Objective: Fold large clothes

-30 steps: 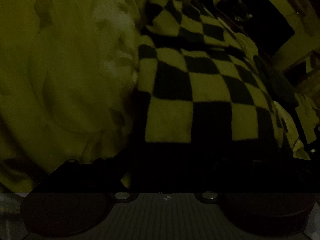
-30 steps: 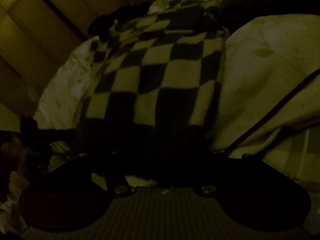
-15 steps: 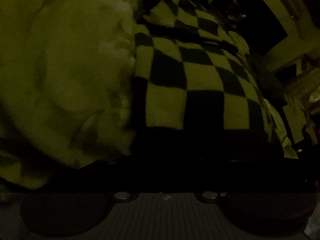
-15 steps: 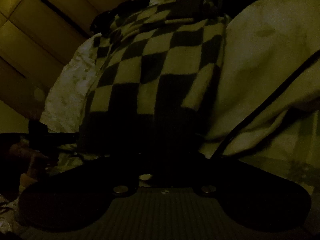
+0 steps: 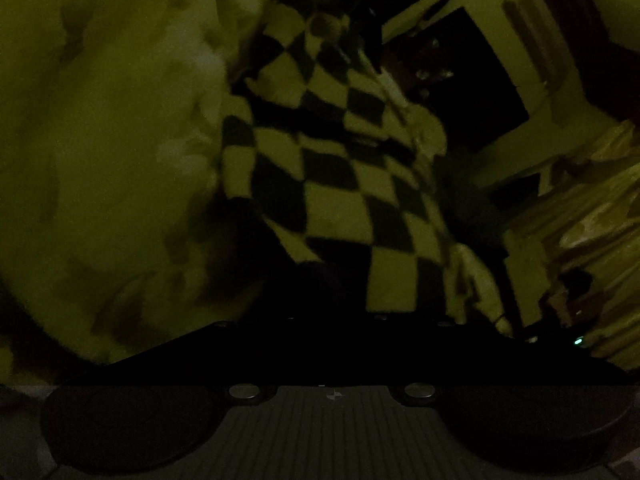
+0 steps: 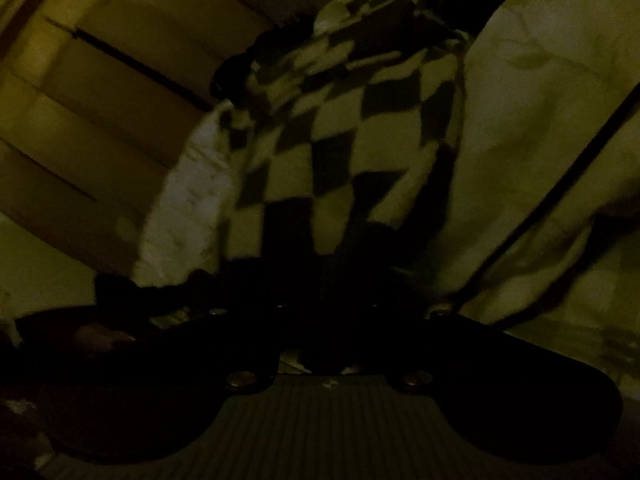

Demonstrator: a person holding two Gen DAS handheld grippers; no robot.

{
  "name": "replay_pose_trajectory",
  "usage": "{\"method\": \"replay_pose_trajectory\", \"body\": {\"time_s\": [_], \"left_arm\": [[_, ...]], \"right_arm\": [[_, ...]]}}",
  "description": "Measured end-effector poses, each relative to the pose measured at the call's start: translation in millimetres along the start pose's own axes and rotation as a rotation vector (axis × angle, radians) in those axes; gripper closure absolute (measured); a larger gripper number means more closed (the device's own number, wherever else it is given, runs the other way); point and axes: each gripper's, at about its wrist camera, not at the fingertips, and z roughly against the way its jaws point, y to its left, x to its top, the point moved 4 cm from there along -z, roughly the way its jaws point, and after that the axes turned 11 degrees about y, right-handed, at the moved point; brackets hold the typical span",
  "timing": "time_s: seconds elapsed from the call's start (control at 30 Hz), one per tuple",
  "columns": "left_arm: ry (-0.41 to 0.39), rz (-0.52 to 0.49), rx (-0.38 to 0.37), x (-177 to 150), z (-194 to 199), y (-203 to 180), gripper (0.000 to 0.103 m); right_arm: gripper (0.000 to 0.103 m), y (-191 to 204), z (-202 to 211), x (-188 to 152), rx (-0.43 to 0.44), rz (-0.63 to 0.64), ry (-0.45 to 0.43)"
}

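Note:
The scene is very dark. A black-and-white checkered garment [image 5: 340, 184] hangs stretched from my left gripper [image 5: 332, 320], its dark hem bunched at the jaws, which look shut on it. In the right wrist view the same checkered garment [image 6: 352, 148] runs up from my right gripper [image 6: 328, 312], which also looks shut on its dark hem. The fingertips of both grippers are lost in shadow under the cloth.
A pale blanket [image 5: 108, 152] covers the bed on the left; it also shows in the right wrist view [image 6: 540, 140] with a dark cable [image 6: 560, 188] across it. Wooden panels [image 6: 92, 120] stand at left. A dark opening [image 5: 480, 92] and clutter [image 5: 580, 240] lie at right.
Both grippers have lifted and pulled back with the garment. The checkered cloth now hangs narrower and more twisted, raised off the bed, where it lay flatter before.

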Motion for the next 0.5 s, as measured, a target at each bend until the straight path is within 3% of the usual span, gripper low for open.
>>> {"method": "replay_pose_trajectory", "body": {"time_s": [0.13, 0.23, 0.37, 0.5], "left_arm": [[-0.019, 0.026, -0.050, 20, -1, -4, 0.031], [-0.059, 0.026, -0.056, 49, 2, -10, 0.031], [-0.115, 0.002, -0.055, 105, 2, -26, 0.033], [-0.176, -0.065, -0.002, 168, 1, -50, 0.035]], "right_arm": [[0.087, -4, 5, 14, 0.120, -0.050, -0.038], [0.088, -6, 10, 34, 0.155, -0.067, -0.072], [0.088, 0, 17, 77, 0.159, -0.036, -0.112], [0.089, 8, 22, 131, 0.199, -0.054, -0.163]]}}
